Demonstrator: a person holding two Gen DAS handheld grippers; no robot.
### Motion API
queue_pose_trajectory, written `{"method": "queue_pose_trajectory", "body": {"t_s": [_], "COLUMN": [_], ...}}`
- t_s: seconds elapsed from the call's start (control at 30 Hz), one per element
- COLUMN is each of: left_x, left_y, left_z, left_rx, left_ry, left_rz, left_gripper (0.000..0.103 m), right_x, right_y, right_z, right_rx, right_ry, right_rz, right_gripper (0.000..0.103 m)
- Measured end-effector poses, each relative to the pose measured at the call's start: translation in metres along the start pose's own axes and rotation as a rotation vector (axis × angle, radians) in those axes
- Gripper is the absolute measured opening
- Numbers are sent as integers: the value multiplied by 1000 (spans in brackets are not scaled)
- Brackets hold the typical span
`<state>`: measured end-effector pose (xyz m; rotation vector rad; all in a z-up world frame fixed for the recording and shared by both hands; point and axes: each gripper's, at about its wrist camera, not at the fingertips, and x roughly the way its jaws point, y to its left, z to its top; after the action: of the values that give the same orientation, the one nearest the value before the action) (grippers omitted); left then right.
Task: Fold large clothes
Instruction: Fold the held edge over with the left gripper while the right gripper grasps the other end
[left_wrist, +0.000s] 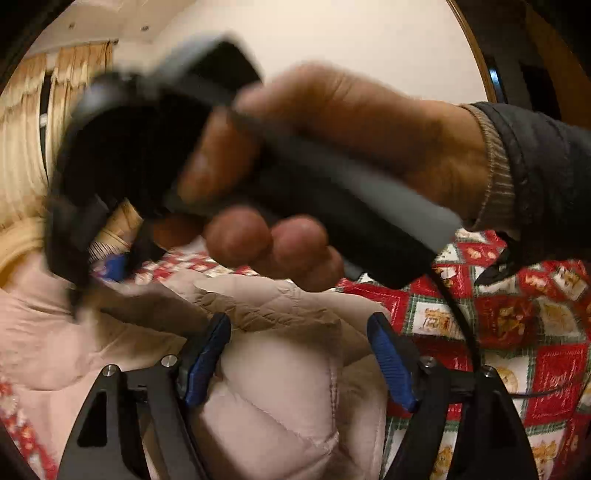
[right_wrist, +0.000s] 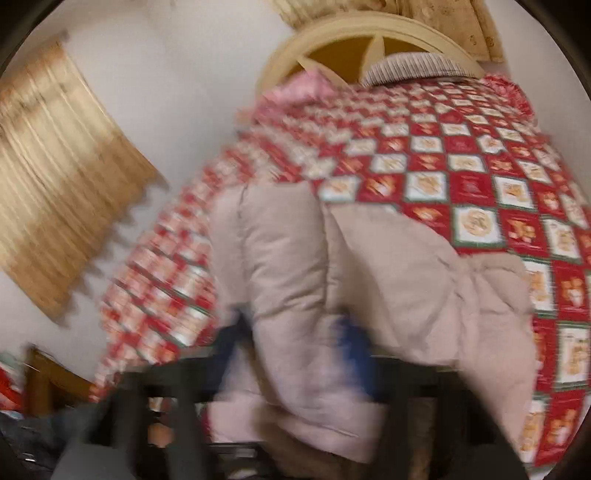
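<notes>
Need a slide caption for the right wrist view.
Right gripper clamps a fold of the pink puffer jacket above the red patchwork quilt.

a bed (right_wrist: 480, 192) fills the room, covered by a red and white checked quilt (left_wrist: 517, 332). it has a round cream headboard (right_wrist: 351, 40). gold curtains (left_wrist: 26, 147) hang by a plain white wall (left_wrist: 332, 44).

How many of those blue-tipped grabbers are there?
2. The left gripper straddles the puffy jacket, open; the right gripper, held by a hand, has jacket between its blurred fingers.
</notes>
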<state>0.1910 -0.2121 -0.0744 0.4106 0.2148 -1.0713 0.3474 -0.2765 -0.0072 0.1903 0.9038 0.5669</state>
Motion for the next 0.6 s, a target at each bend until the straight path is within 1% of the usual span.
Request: {"method": "queue_pose_trajectory", "body": {"t_s": [0.03, 0.07, 0.1, 0.13, 0.2, 0.23, 0.27, 0.33, 0.4, 0.43, 0.5, 0.53, 0.6], "left_x": [-8, -24, -35, -58, -89, -103, -118, -138, -150, -151, -138, -123, -92], "left_y": [-4, -10, -13, -16, -14, -12, -4, 16, 49, 67, 103, 122, 143], "left_z": [-1, -2, -4, -7, -10, -11, -11, -7, 0, 6, 20, 29, 42], "left_rx": [23, 56, 73, 87, 84, 79, 63, 8, -89, -140, -258, -333, -424], "left_ry": [3, -9, -29, -64, -94, -106, -118, -143, -183, -202, -219, -209, -176], "left_rz": [27, 59, 71, 84, 84, 98, 129, 157, 205, 241, 324, 341, 342], "left_gripper": [77, 77, 78, 78, 81, 85, 88, 90, 94, 95, 96, 96, 96], "right_x": [1, -4, -12, -21, -37, -44, -48, -56, -58, -57, -55, -55, -52], "right_y": [-3, -7, -12, -17, -25, -30, -34, -44, -59, -69, -86, -91, -101], "right_z": [-3, -6, -7, -8, -8, -8, -8, -17, -24, -30, -42, -45, -54], "right_rx": [18, 37, 47, 58, 68, 63, 59, 58, 88, 112, 159, 179, 215], "right_ry": [9, 1, -11, -30, -54, -62, -65, -62, -65, -66, -63, -66, -70], "right_rz": [-17, -15, -17, -21, -39, -68, -92, -138, -171, -184, -223, -225, -240], "right_gripper": [20, 18, 17, 16, 15, 15, 15, 15, 15, 15, 15, 15, 15]}}
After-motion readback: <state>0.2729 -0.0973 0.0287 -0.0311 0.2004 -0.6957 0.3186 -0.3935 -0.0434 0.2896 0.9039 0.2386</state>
